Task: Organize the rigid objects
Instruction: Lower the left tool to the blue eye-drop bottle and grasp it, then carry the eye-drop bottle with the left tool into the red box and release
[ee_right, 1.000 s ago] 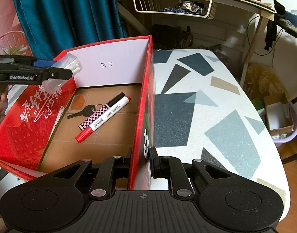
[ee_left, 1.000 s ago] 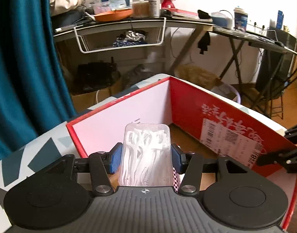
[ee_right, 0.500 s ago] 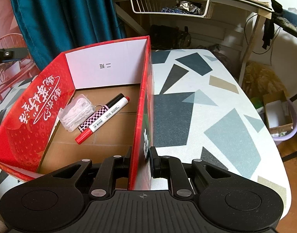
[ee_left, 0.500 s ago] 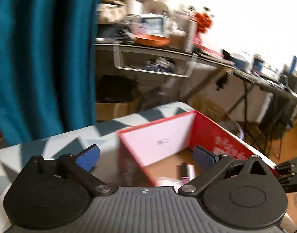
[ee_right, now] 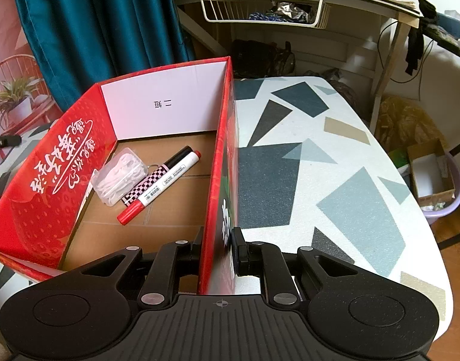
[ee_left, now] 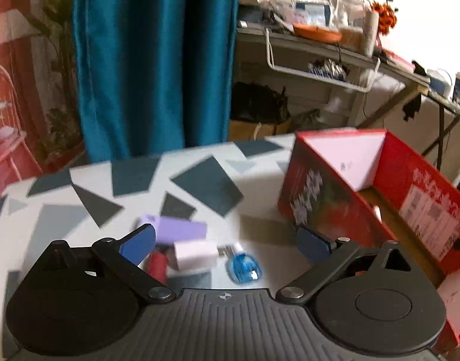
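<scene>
The red cardboard box stands on the patterned table. Inside lie a clear case of floss picks, a red-capped marker and a checkered pen. My right gripper is shut on the box's right wall. My left gripper is open and empty above loose items left of the box: a purple block, a white charger plug, a blue gem-like piece and a red item.
The patterned table extends right of the box. A teal curtain hangs behind it. A cluttered desk with a wire basket stands at the back. A purple bin with a carton sits on the floor at right.
My left gripper opened and dropped the floss case into the box, then swung left to the loose items on the table. My right gripper kept its hold on the box wall.
</scene>
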Demonstrator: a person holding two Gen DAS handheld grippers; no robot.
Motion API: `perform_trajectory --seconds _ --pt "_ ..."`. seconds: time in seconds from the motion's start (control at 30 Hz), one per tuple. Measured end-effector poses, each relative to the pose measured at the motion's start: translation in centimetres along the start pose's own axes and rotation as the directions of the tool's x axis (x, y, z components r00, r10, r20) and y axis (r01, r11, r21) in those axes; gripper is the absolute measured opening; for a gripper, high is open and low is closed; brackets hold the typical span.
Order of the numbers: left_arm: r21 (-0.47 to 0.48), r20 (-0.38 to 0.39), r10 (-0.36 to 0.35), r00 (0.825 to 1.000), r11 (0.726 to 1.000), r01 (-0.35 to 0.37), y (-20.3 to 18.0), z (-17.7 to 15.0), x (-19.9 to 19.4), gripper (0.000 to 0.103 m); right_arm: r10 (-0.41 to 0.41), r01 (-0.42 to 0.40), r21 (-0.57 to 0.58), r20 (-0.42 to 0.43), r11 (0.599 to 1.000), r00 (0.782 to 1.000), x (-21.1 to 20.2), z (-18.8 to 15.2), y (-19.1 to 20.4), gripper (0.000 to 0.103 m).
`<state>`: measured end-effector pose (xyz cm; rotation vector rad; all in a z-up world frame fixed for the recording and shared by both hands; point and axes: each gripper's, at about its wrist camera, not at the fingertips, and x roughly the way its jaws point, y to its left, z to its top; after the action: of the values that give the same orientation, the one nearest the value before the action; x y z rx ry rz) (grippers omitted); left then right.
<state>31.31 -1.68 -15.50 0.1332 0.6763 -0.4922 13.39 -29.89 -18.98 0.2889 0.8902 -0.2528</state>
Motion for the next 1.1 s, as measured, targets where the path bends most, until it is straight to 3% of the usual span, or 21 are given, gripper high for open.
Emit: perform_trajectory --seconds 0.3,0.47,0.57,0.83,0.9,0.97,1.1 --pt "0.021 -0.058 -0.009 0.998 1.0 0.01 -2.3 -2.5 3.9 0.086 -0.002 0.002 -0.015 -0.005 1.0 1.0 0.0 0.0 0.1 0.014" --pt "-0.018 -0.104 -0.005 0.995 1.0 0.003 -2.6 -3.4 6.0 0.058 -0.007 0.006 -0.026 -0.009 1.0 1.0 0.0 0.1 0.2 0.014" --pt "-0.064 -0.113 -0.015 0.993 0.998 0.008 -2.0 -3.4 6.7 0.054 -0.007 0.006 -0.03 -0.01 1.0 1.0 0.1 0.1 0.2 0.014" --pt "-0.061 -0.141 0.034 0.989 0.997 -0.043 -2.3 -3.0 8.2 0.054 -0.01 0.01 -0.036 -0.009 0.999 1.0 0.2 0.1 0.3 0.014" --pt "-0.063 -0.159 0.046 0.986 0.996 -0.057 -2.2 -3.2 8.7 0.05 -0.01 0.01 -0.036 -0.009 0.999 1.0 0.2 0.1 0.3 0.014" --pt "-0.04 -0.16 0.069 0.985 0.996 -0.076 -2.3 -3.5 8.8 0.034 -0.01 0.01 -0.036 -0.01 0.999 1.0 0.2 0.1 0.3 0.014" --pt "-0.026 -0.164 0.035 0.986 0.999 -0.04 -2.4 -4.0 8.0 0.034 -0.008 0.008 -0.032 -0.007 0.999 1.0 0.2 0.1 0.3 0.014"
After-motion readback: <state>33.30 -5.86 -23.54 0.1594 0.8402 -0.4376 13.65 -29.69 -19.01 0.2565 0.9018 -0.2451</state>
